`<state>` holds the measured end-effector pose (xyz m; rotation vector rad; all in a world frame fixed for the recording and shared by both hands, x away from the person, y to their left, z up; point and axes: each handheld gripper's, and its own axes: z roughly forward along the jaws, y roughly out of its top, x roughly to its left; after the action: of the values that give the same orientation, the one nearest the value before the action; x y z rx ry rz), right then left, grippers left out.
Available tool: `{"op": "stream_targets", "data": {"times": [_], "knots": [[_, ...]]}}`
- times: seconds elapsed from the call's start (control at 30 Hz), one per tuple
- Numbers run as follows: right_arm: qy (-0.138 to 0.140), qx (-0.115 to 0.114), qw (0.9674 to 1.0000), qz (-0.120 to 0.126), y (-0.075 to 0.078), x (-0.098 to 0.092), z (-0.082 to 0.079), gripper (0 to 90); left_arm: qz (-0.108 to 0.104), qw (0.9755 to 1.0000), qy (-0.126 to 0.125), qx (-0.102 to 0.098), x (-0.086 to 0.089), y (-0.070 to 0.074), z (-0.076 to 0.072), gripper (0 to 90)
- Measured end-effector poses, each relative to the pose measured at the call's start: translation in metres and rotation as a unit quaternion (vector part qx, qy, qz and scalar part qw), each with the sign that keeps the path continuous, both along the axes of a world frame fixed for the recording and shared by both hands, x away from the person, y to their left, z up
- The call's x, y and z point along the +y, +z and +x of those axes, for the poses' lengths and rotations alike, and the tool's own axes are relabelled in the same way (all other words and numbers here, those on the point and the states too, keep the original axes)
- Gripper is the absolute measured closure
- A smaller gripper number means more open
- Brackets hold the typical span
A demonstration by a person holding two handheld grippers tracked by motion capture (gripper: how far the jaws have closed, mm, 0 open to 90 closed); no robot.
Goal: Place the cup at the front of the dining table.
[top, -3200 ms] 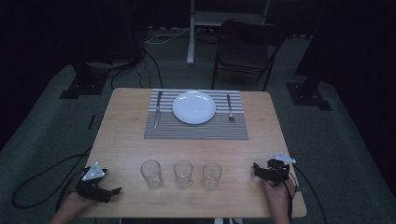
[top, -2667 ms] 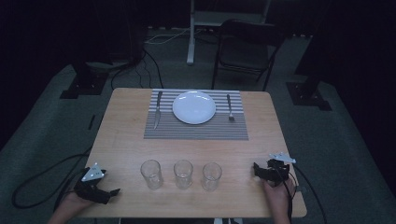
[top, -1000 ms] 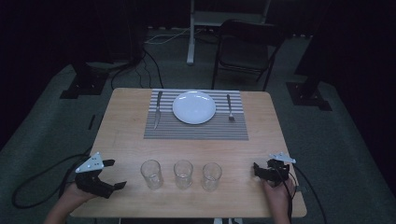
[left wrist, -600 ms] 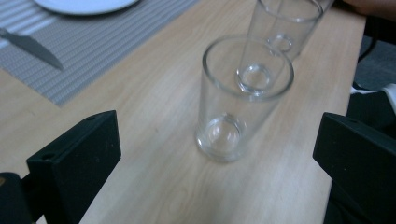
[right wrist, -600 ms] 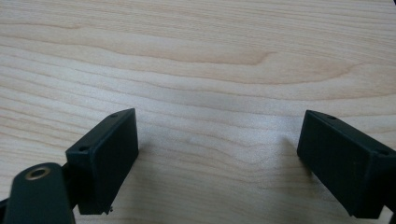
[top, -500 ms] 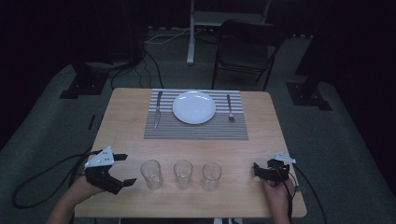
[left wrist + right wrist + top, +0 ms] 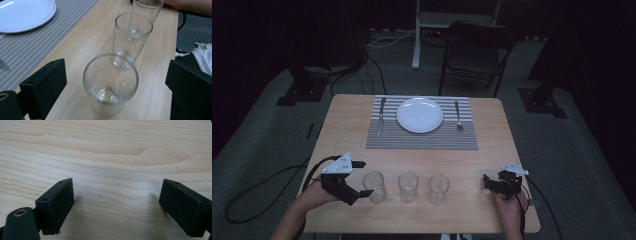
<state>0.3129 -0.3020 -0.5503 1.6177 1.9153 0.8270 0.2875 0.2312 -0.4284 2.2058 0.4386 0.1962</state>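
Observation:
Three empty clear glasses stand in a row near the table's front edge: left [image 7: 374, 186], middle [image 7: 408, 186] and right [image 7: 438, 188]. My left gripper [image 7: 363, 178] is open, its jaws on either side of the left glass [image 7: 110, 85] with gaps to it. In the left gripper view [image 7: 117, 82] the middle glass [image 7: 131, 37] and right glass [image 7: 146, 10] line up behind. My right gripper [image 7: 489, 182] rests open at the front right, over bare wood [image 7: 116, 202], nothing between its jaws.
A striped placemat [image 7: 422, 137] at the table's far side carries a white plate [image 7: 420, 114], a knife [image 7: 381, 117] on its left and a fork [image 7: 457, 116] on its right. A dark chair [image 7: 472, 50] stands beyond the table. Cables trail off the front corners.
My left gripper has moved from the front left corner forward and right, up to the left glass, which now sits between its open jaws. The right gripper has stayed put.

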Motion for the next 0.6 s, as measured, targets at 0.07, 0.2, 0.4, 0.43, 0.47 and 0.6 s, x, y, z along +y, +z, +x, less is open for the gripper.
{"op": "stream_targets", "data": {"times": [0.07, 0.2, 0.4, 0.43, 0.47, 0.6], "knots": [[0.000, 0.000, 1.0000, 0.000, 0.000, 0.000, 0.000, 12.2, 0.003, 1.0000, -0.003, -0.002, -0.006, 0.001, 0.002, 4.0], [0.000, 0.000, 1.0000, 0.000, 0.000, 0.000, 0.000, 12.2, 0.012, 0.9997, -0.019, 0.002, -0.018, 0.001, 0.005, 4.0], [0.000, 0.000, 1.0000, 0.000, 0.000, 0.000, 0.000, 12.3, 0.020, 0.9994, -0.027, 0.005, -0.033, 0.001, 0.011, 4.1], [0.000, 0.000, 1.0000, 0.000, 0.000, 0.000, 0.000, 12.2, 0.021, 0.9993, -0.030, 0.007, -0.035, 0.001, 0.012, 4.1], [0.000, 0.000, 1.0000, 0.000, 0.000, 0.000, 0.000, 12.2, 0.020, 0.9992, -0.035, 0.007, -0.038, 0.002, 0.013, 4.1], [0.000, 0.000, 1.0000, 0.000, 0.000, 0.000, 0.000, 12.2, 0.023, 0.9988, -0.043, 0.008, -0.051, 0.004, 0.017, 4.1]]}}
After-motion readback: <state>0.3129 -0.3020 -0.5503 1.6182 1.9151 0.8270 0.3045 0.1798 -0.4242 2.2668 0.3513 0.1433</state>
